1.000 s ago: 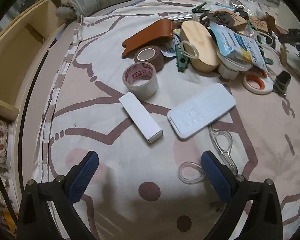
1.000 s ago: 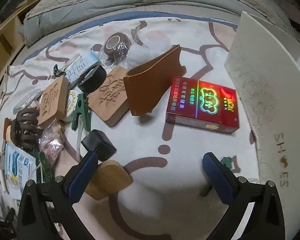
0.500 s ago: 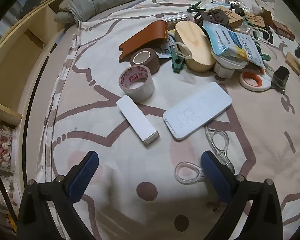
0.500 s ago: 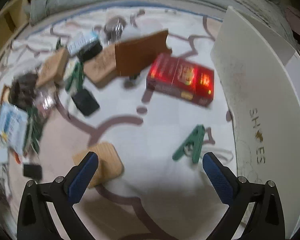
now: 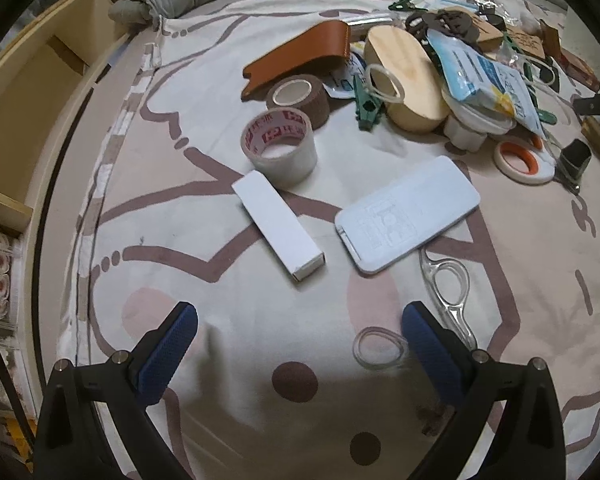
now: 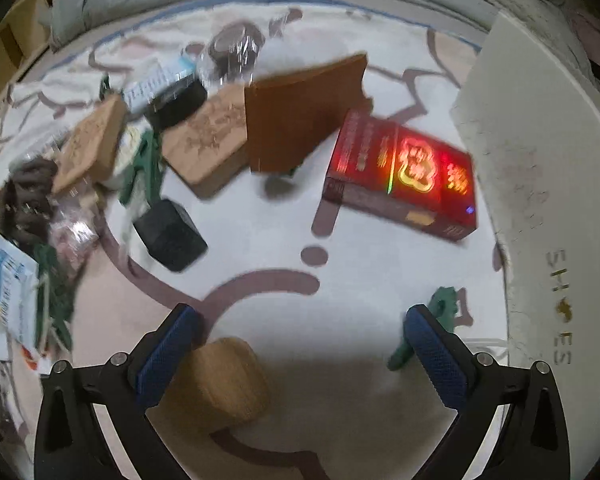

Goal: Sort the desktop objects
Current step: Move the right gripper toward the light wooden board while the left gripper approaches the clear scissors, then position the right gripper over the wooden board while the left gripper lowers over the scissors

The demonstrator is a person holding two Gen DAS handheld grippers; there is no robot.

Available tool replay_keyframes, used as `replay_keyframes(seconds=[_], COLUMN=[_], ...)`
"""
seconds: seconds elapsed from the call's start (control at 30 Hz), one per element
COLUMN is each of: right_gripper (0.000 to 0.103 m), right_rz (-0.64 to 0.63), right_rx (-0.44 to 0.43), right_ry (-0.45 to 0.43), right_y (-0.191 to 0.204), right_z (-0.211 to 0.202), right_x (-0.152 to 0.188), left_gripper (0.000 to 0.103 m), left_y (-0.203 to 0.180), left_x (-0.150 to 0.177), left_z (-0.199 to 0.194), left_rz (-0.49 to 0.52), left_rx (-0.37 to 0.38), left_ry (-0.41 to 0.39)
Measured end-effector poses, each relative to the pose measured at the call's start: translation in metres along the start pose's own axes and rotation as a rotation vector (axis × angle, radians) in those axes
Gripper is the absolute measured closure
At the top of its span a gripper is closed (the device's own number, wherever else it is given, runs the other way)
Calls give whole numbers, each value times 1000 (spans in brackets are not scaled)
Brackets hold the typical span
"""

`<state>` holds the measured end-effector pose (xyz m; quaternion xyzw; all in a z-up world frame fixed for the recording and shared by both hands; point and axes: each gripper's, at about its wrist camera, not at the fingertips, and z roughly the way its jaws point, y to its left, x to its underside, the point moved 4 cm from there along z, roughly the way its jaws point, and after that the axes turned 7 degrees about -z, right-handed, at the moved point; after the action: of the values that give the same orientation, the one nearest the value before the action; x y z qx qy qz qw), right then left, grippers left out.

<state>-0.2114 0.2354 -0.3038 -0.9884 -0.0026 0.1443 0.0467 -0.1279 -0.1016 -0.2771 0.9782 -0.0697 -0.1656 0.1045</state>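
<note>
Two grippers, both spread wide and empty: left gripper (image 5: 300, 344) over bare patterned sheet (image 5: 204, 92), right gripper (image 6: 302, 344) likewise, blurred view. Between picks, by the look of it; nothing grasped yet.

Largest first. One white shoe-box lid (image 6: 548, 184) at 3 o'clock in the right view, probably the sorting place. One red holographic carton (image 6: 404, 178) at 1 o'clock, just beside that lid. One brown leather sleeve (image 6: 300, 116) at 12 o'clock, leaning on an engraved wooden block (image 6: 208, 140). One oval wooden box (image 5: 404, 76) at 1 o'clock in the left view, in the pile. One white remote-like case (image 5: 408, 214) and one long white box (image 5: 278, 226) near 12 o'clock, well apart from the pile. Two wide tape rolls: printed clear roll (image 5: 280, 146) touching the brown roll (image 5: 298, 98). One black cube (image 6: 170, 236). One green clip (image 6: 432, 322), touching the right finger's outer side at 4 o'clock.

Next move, likely: shift right to bracket that clip, then close.
</note>
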Motion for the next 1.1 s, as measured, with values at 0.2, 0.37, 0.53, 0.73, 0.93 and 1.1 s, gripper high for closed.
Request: replay_keyframes(seconds=[0.2,0.37,0.53,0.73,0.93,1.1], right_gripper=[0,0,0,0,0,0], right_rz=[-19,-26,-58,-118,-136,-133], right_rx=[13,-10,-5,0,-18,-38], right_ry=[8,21,23,30,36,34], right_y=[-1,-3,-3,3,5,4], right_z=[-2,-3,-7,-13,-16,-23], right_x=[14,31,43,63,82,86], left_gripper=[0,0,0,0,0,0], left_y=[-8,-13,-15,-24,-37,-39], left_x=[4,12,19,26,31,29], left_z=[0,-4,-7,-8,-16,-32], left_rz=[60,89,102,87,130,156], left_rx=[-10,1,18,67,77,63], left_ry=[-16,-13,-4,34,26,-31])
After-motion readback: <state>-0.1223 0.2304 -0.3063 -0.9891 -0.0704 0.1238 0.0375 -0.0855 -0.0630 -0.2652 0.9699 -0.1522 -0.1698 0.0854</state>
